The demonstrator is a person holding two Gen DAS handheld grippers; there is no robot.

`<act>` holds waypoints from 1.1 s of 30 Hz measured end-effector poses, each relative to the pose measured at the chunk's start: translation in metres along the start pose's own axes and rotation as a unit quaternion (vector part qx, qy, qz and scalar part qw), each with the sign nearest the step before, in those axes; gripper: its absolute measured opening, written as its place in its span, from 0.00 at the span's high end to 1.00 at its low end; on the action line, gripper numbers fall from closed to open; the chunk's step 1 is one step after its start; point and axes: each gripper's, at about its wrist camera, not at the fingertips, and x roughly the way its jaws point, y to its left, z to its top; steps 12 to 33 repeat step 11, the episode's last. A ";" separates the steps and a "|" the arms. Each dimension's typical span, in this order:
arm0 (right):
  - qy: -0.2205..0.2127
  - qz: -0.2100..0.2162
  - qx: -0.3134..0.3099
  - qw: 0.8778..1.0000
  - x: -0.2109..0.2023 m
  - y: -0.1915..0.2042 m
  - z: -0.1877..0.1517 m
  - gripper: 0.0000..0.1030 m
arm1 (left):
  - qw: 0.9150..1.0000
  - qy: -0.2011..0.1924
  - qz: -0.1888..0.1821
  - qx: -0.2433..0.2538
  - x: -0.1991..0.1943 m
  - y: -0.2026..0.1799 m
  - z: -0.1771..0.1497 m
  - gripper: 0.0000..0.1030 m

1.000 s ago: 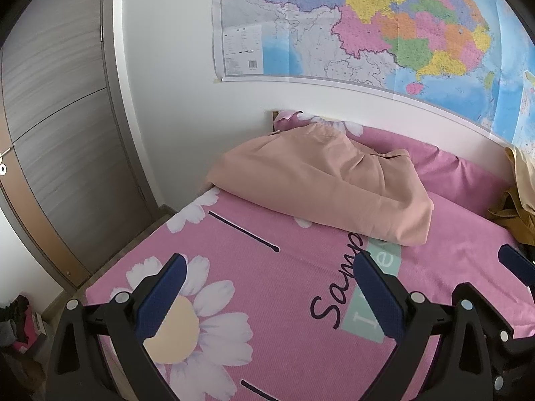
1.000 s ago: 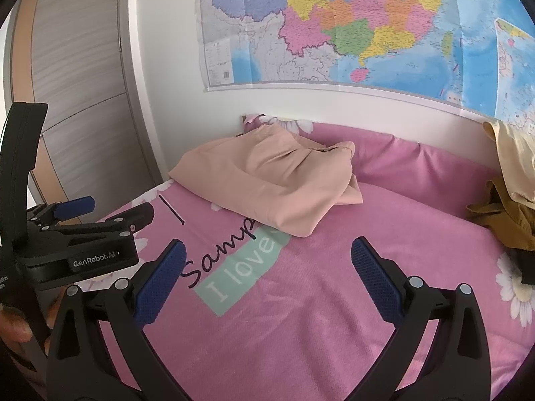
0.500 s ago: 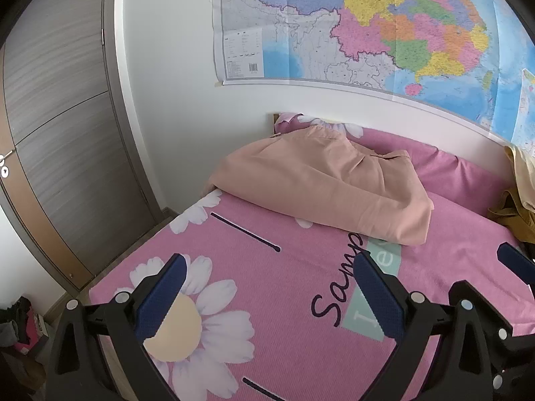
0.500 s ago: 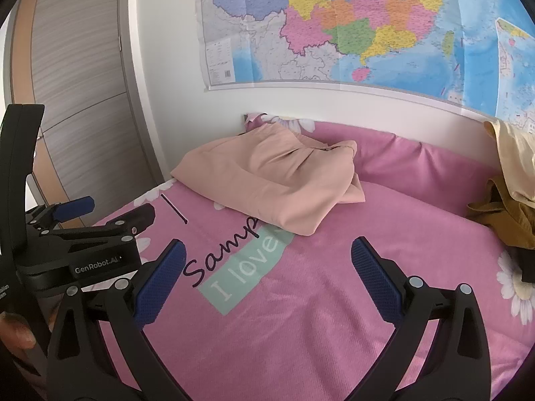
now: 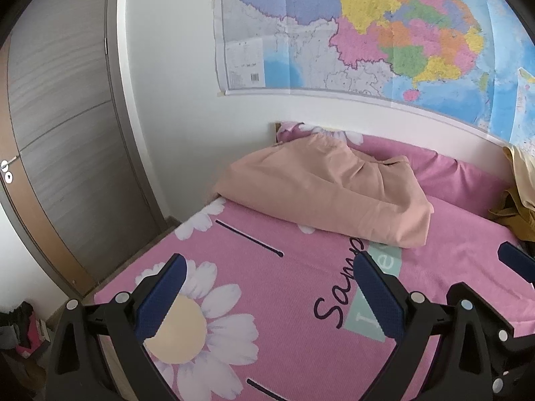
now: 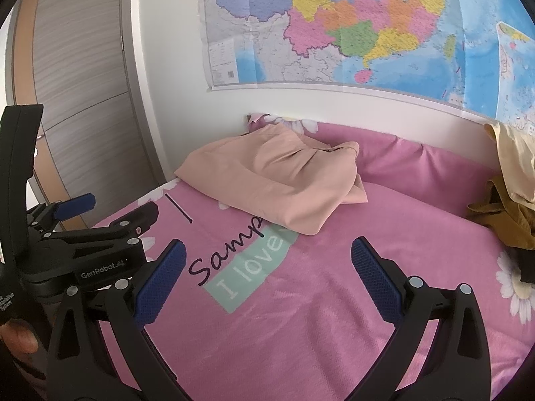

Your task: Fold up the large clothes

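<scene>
Left wrist view: the peach garment (image 5: 327,190), loosely folded, lies at the far left of the pink bedspread (image 5: 267,300), partly over the pink pillow (image 5: 451,173) against the wall. A wall map (image 5: 367,33) hangs above; mustard clothes (image 6: 501,214) sit far right; a grey wardrobe door (image 5: 67,133) stands left. Left gripper (image 5: 267,294) and right gripper (image 6: 267,277) hover near, fingers spread wide and empty, nothing lying between them and the garment.

A colourful map (image 5: 367,33) hangs above the pink bedspread (image 5: 301,300).
</scene>
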 end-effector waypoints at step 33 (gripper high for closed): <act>-0.003 -0.022 0.022 1.000 -0.016 -0.015 -0.005 0.05 | 0.998 0.028 -0.051 -0.005 0.006 -0.016 -0.004 0.06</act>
